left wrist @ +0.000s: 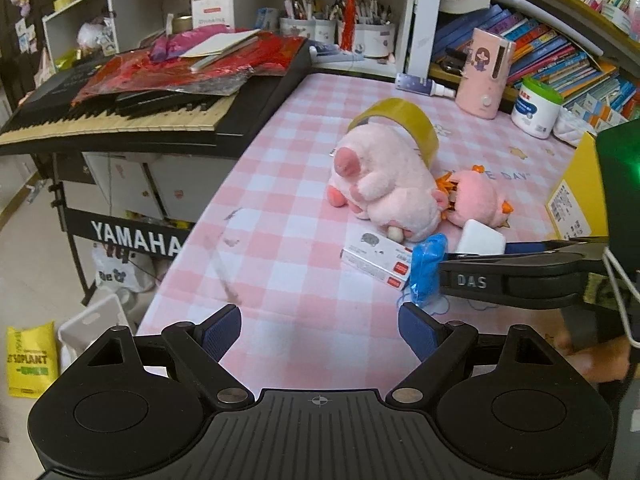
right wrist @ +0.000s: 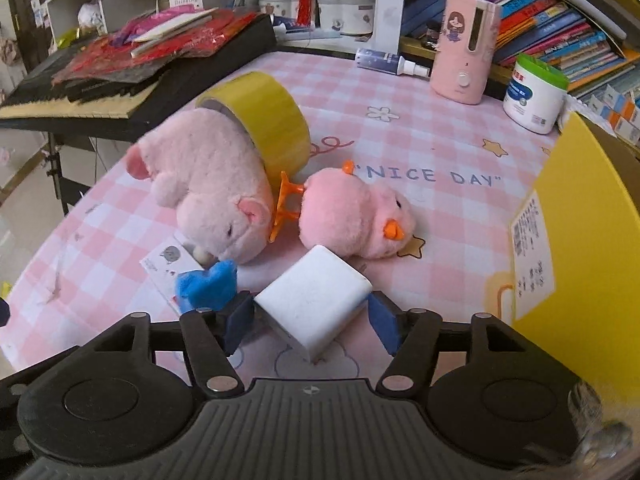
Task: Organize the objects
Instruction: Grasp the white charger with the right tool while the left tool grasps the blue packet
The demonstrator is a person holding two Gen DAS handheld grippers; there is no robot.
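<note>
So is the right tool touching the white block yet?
Cannot tell. In the right wrist view the right tool straddles the white block, both pads at its corners, but neither contact nor a gap shows plainly.

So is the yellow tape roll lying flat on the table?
No, the yellow tape roll stands tilted on its edge, leaning against the big pink plush.

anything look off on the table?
Yes. The tape roll stands on edge, propped against the big plush, which lies on its side. A hair claw is wedged between it and the small plush.
</note>
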